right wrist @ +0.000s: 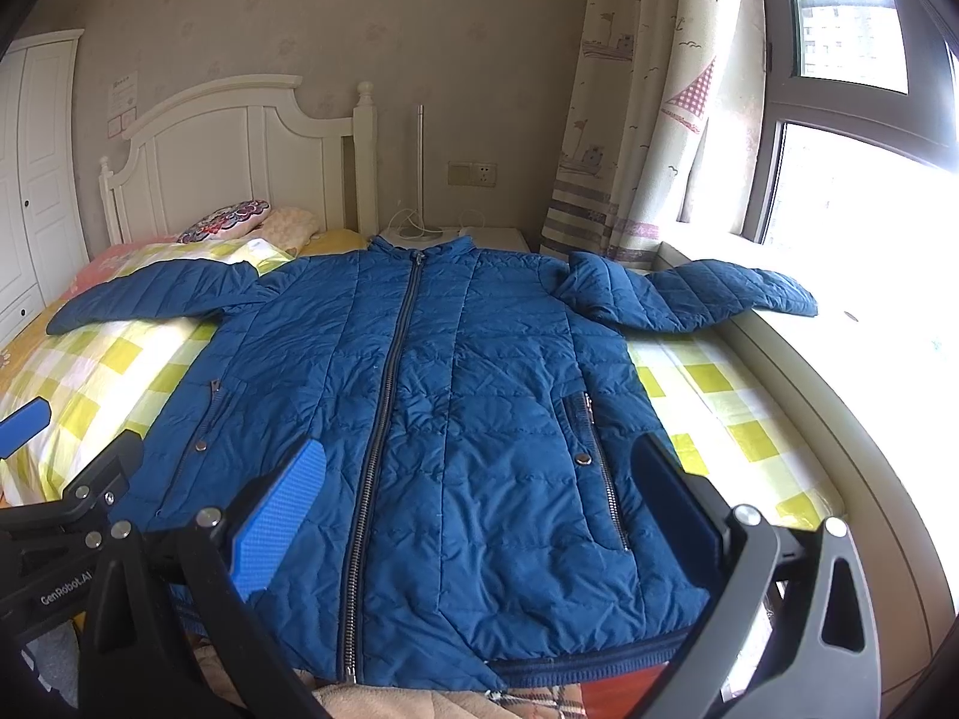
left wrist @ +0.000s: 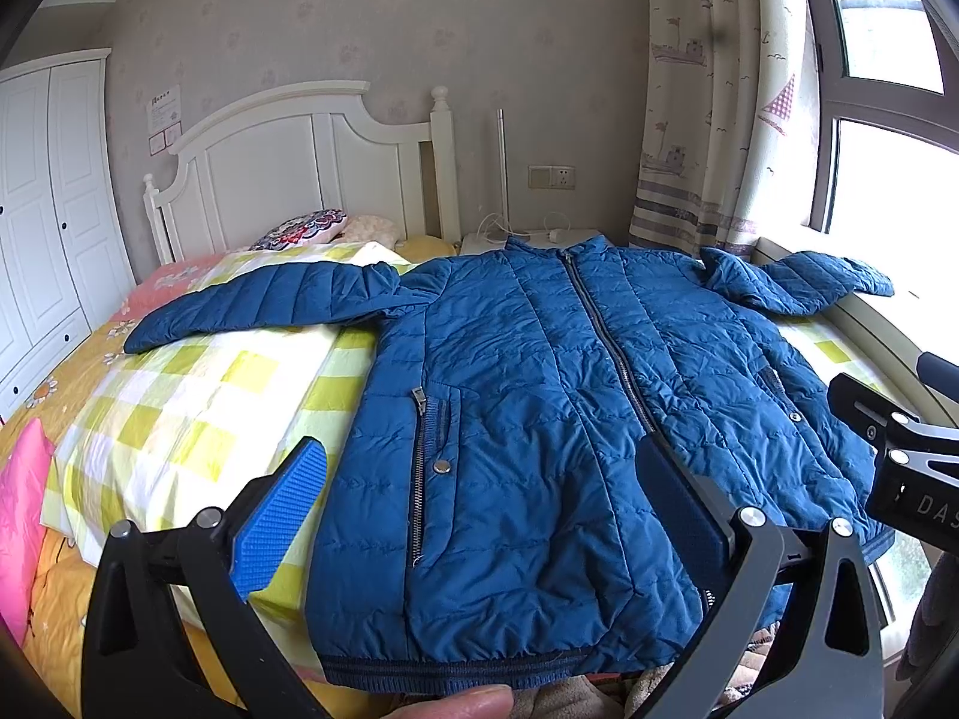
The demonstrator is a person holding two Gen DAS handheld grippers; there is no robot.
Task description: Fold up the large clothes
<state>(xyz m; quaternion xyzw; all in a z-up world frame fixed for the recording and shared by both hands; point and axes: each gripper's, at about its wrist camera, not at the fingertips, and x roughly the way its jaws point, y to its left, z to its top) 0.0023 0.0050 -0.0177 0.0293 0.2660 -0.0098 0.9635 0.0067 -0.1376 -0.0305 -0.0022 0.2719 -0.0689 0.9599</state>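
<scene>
Bed (left wrist: 180, 395): ahead of both my grippers, covered with a yellow-green checked sheet; it carries everything I note below.
Jacket (right wrist: 467, 407): blue quilted, lying flat and front-up on the bed, zipped, collar at the far end, hem nearest me. It lies straight ahead of my right gripper, ahead and to the right of my left one.
Sleeves: both spread outward; the one off to the right reaches onto the window ledge (right wrist: 839, 359), the one off to the left lies across the checked sheet.
Headboard (left wrist: 287, 162): white, beyond the jacket, far from both grippers.
Pillows (left wrist: 305, 229): a patterned one and a pale one, at the far end of the bed against the headboard.
Left gripper (left wrist: 479, 515): mine, fingers spread wide, grasping nothing; it hangs above the jacket's hem area, blue pad over the sheet edge, dark pad over the zip line.
Right gripper (right wrist: 479, 515): mine, also spread wide and empty, fingers over the lower front of the jacket on either side of the zip.
Pockets: one zipped pocket with a snap on each side of the front; whether anything is inside I cannot tell.
</scene>
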